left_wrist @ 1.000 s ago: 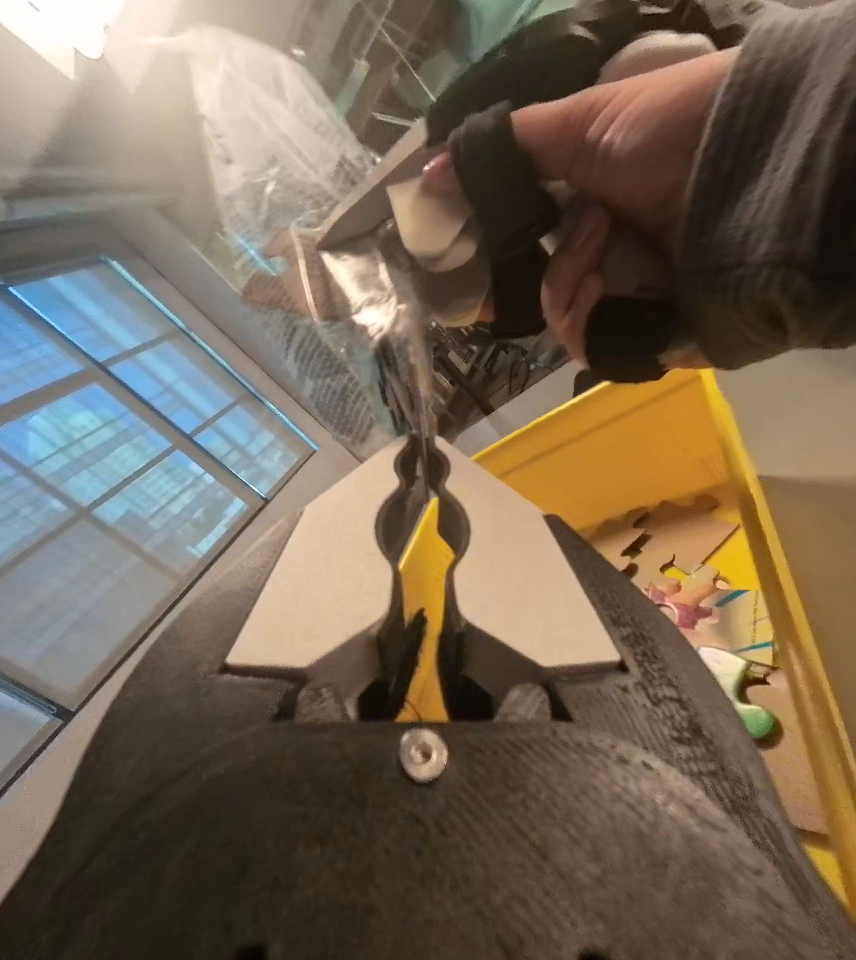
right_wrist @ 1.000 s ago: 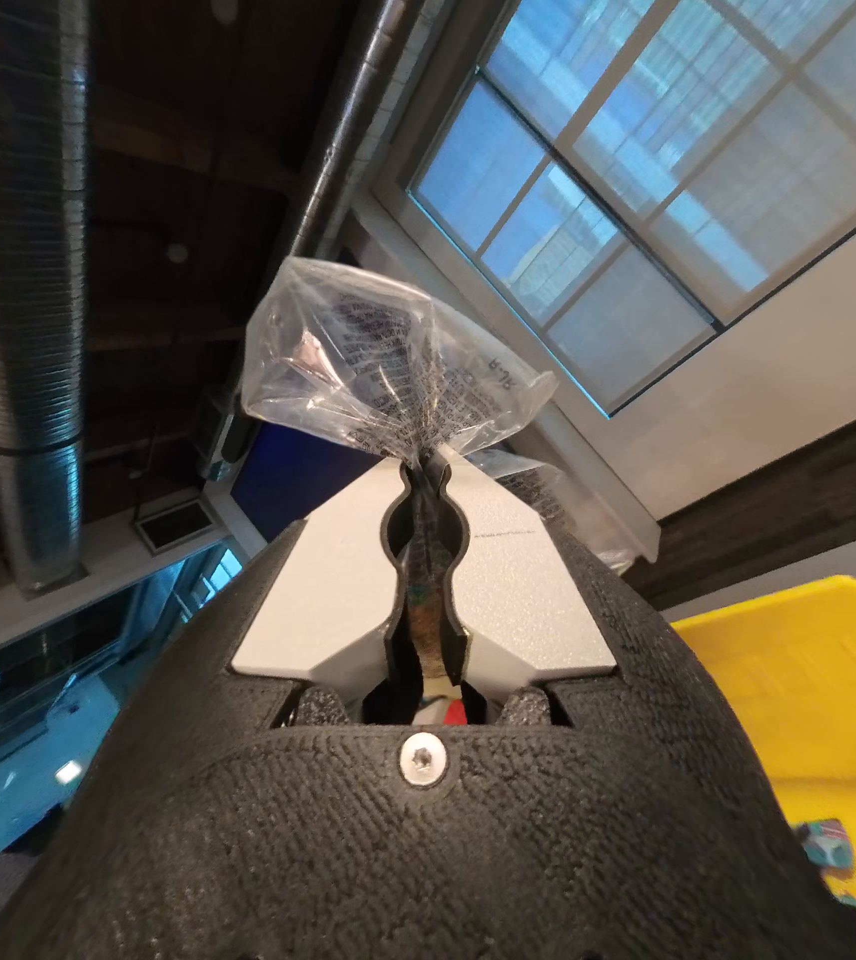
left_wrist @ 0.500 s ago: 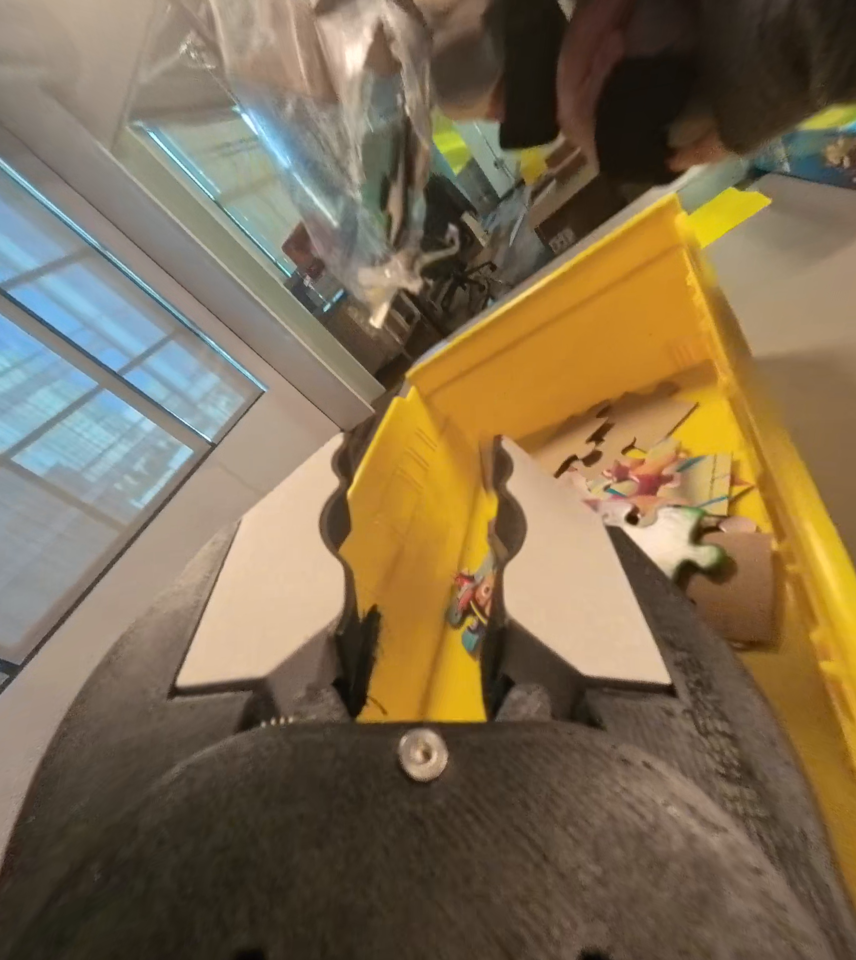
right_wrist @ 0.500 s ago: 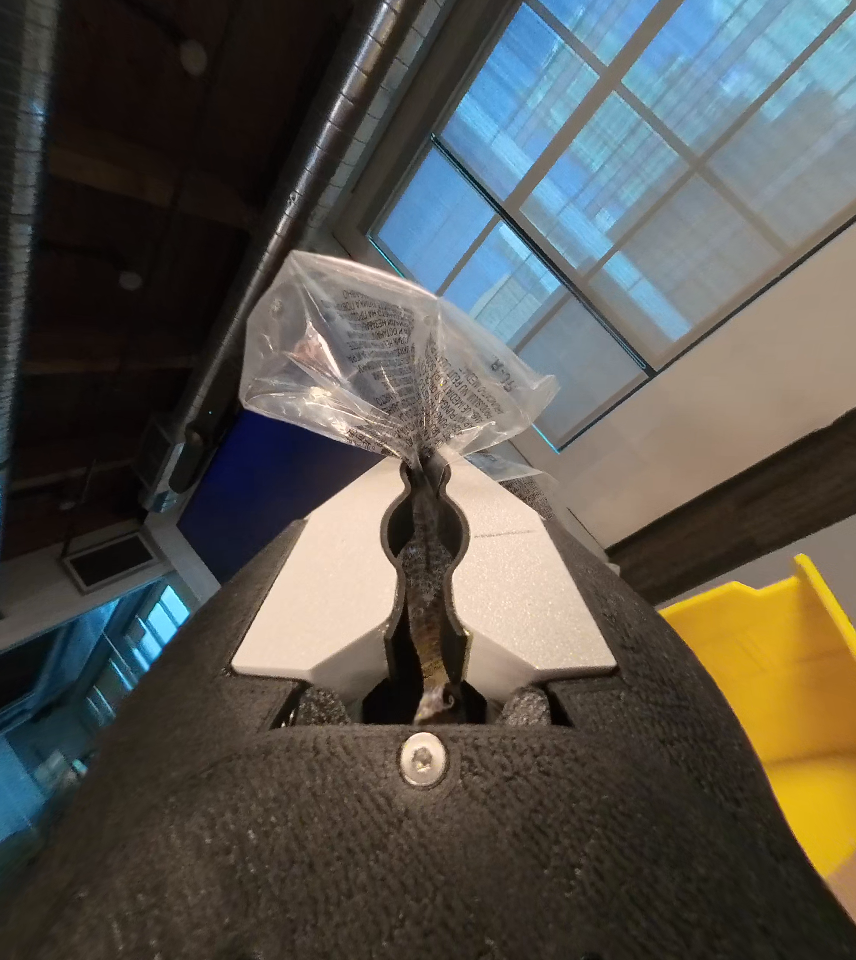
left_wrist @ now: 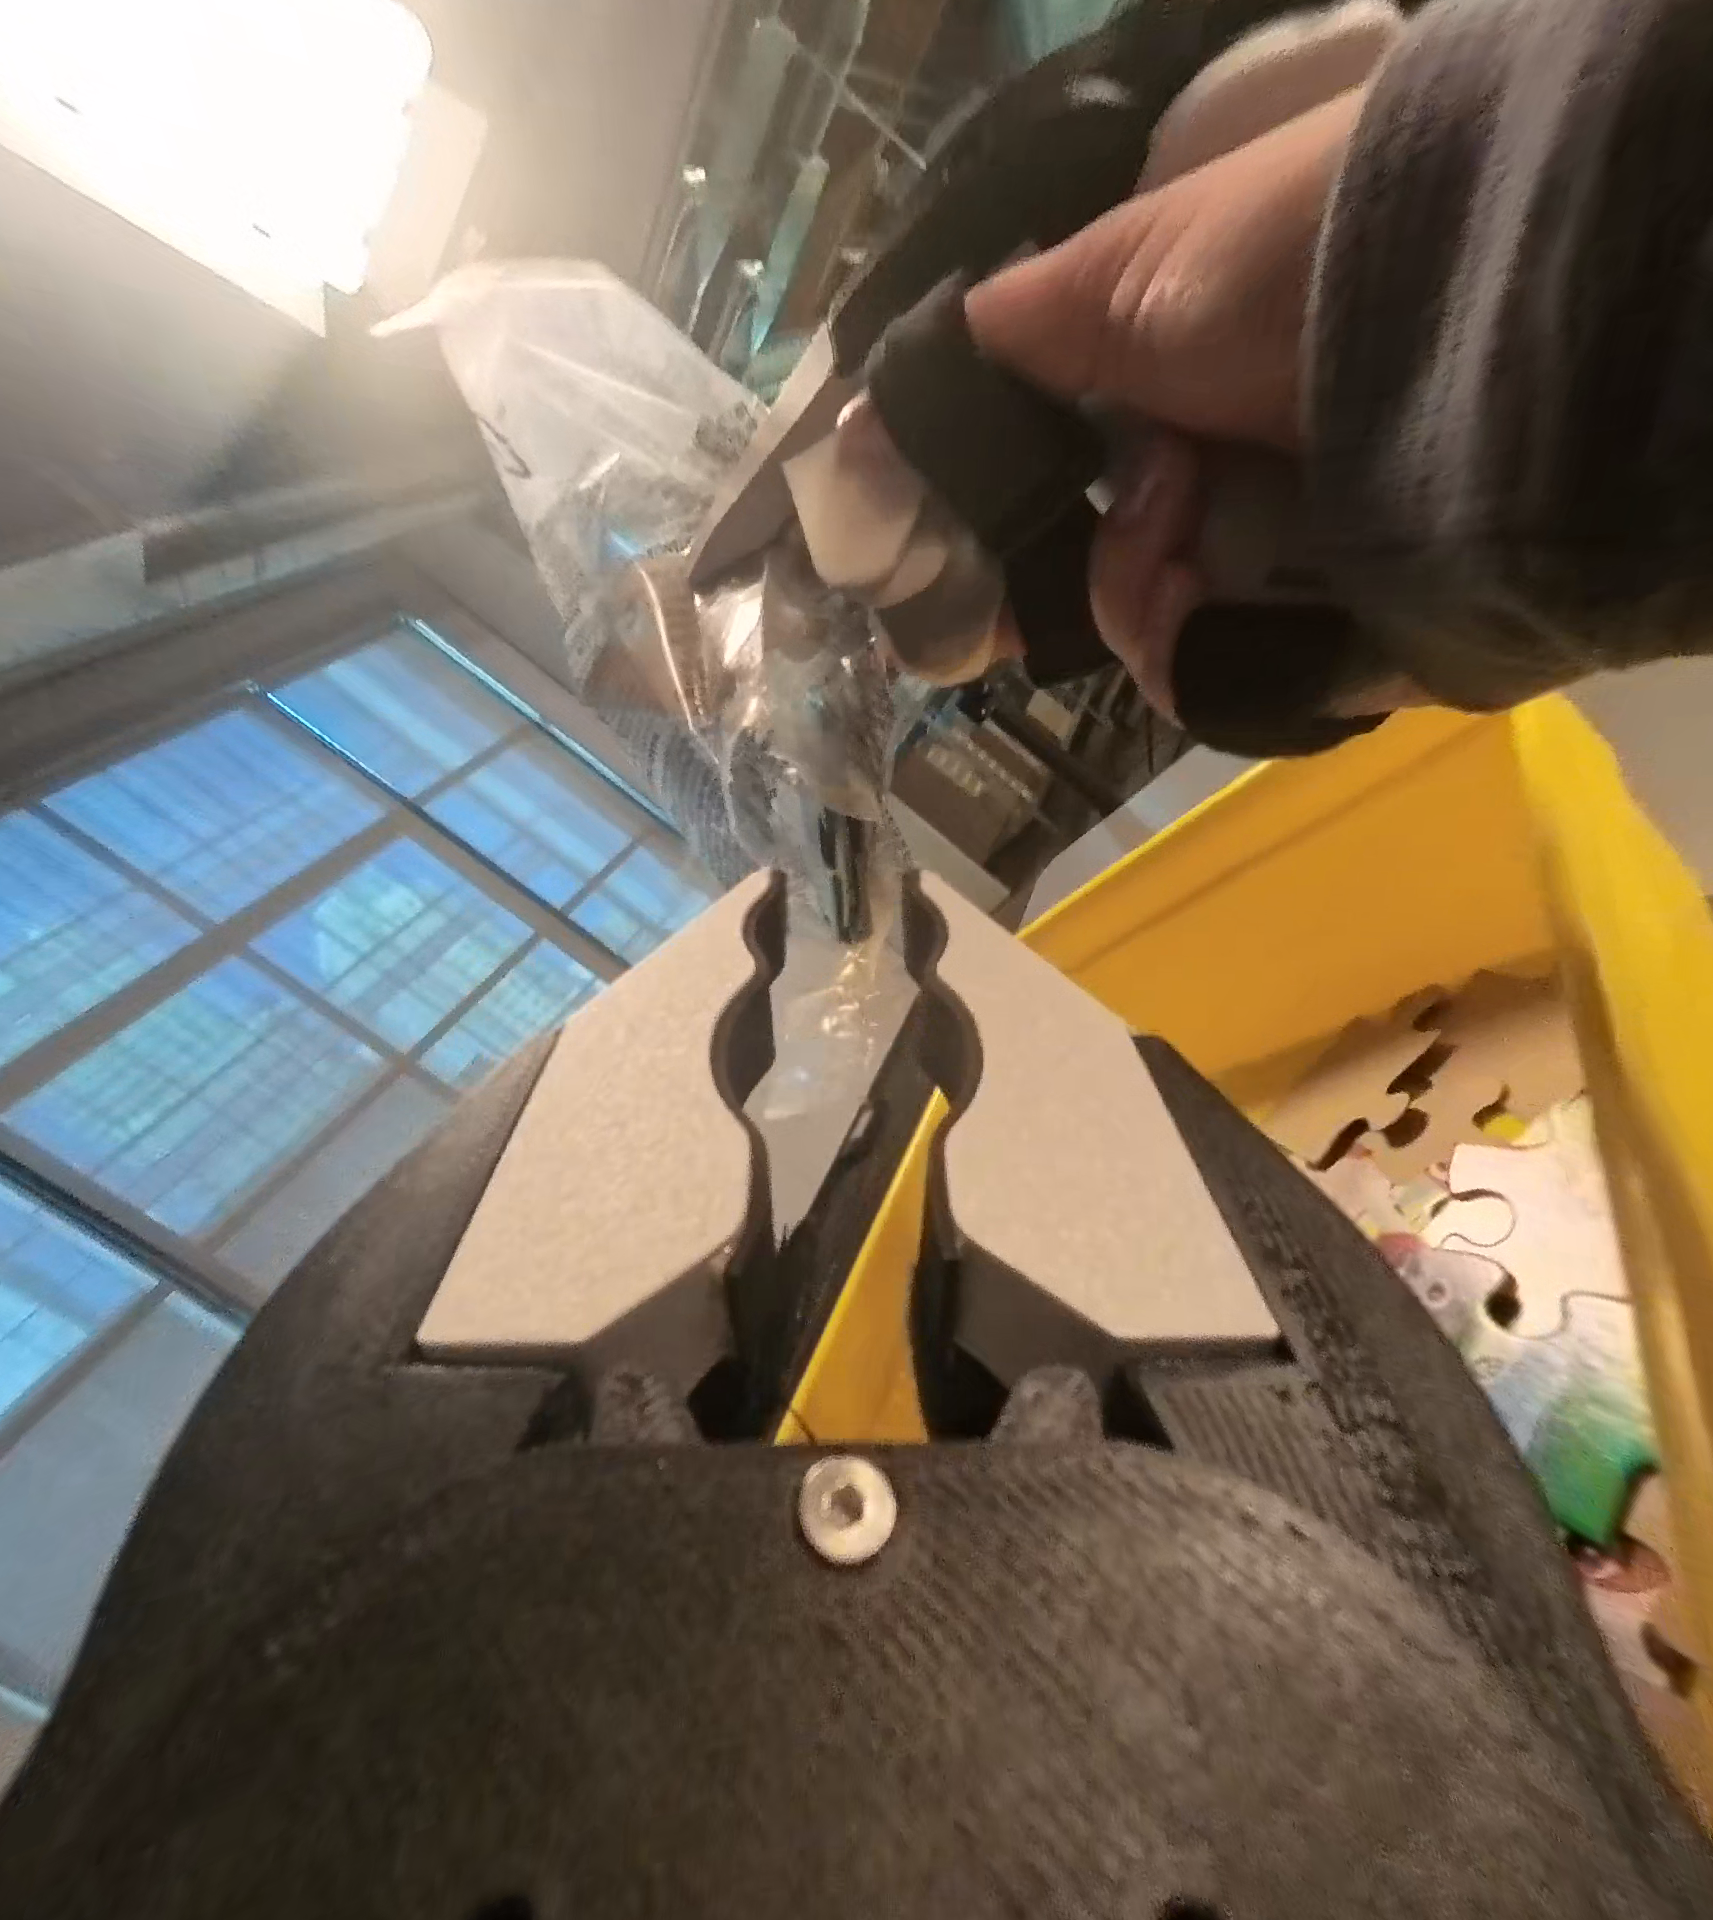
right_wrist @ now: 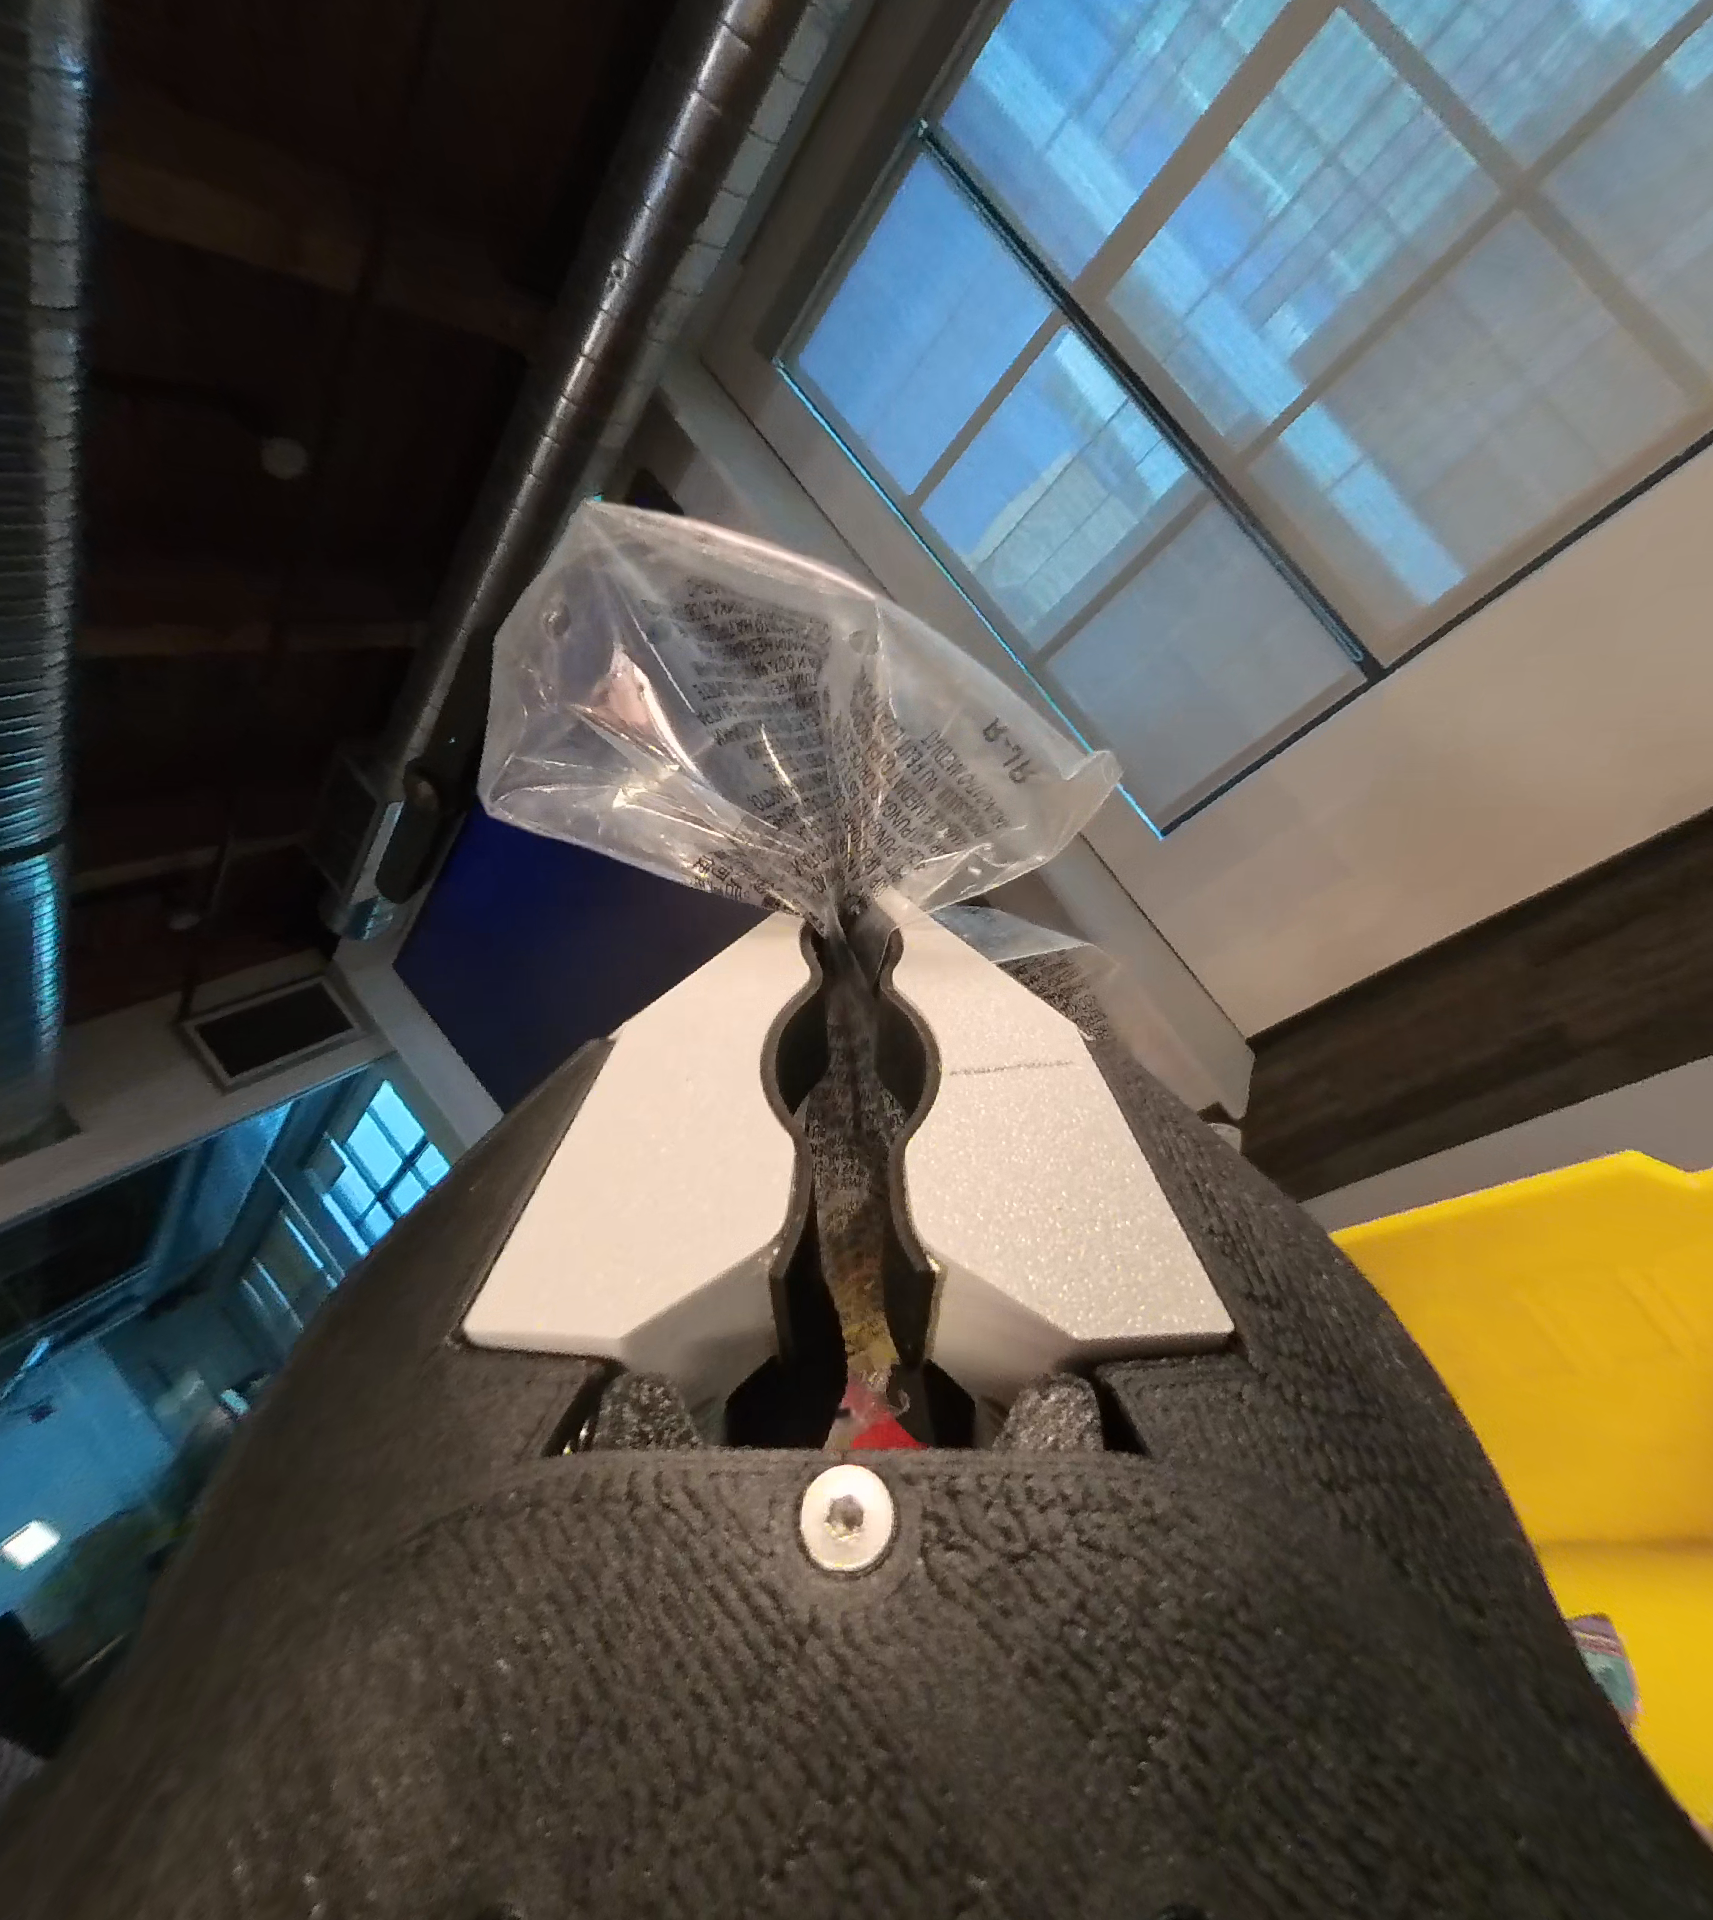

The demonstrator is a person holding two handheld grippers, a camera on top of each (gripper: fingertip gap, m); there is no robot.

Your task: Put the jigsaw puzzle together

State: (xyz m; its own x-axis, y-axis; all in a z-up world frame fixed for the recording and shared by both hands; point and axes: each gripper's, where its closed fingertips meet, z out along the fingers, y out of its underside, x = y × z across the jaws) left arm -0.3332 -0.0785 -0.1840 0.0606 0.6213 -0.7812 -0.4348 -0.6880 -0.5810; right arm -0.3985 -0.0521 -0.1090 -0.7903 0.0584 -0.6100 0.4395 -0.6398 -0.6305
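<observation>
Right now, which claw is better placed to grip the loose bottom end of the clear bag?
Left. The left claw is open with the clear bag's lower end hanging between its fingers; the right claw is already shut on the bag.

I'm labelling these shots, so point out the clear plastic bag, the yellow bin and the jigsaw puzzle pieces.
clear plastic bag (right_wrist: pixel 727 748): right wrist view, on its crinkled printed film above the fingertips.
yellow bin (left_wrist: pixel 1299 914): left wrist view, on its inner end wall.
jigsaw puzzle pieces (left_wrist: pixel 1517 1195): left wrist view, on a pale piece inside the bin.
</observation>
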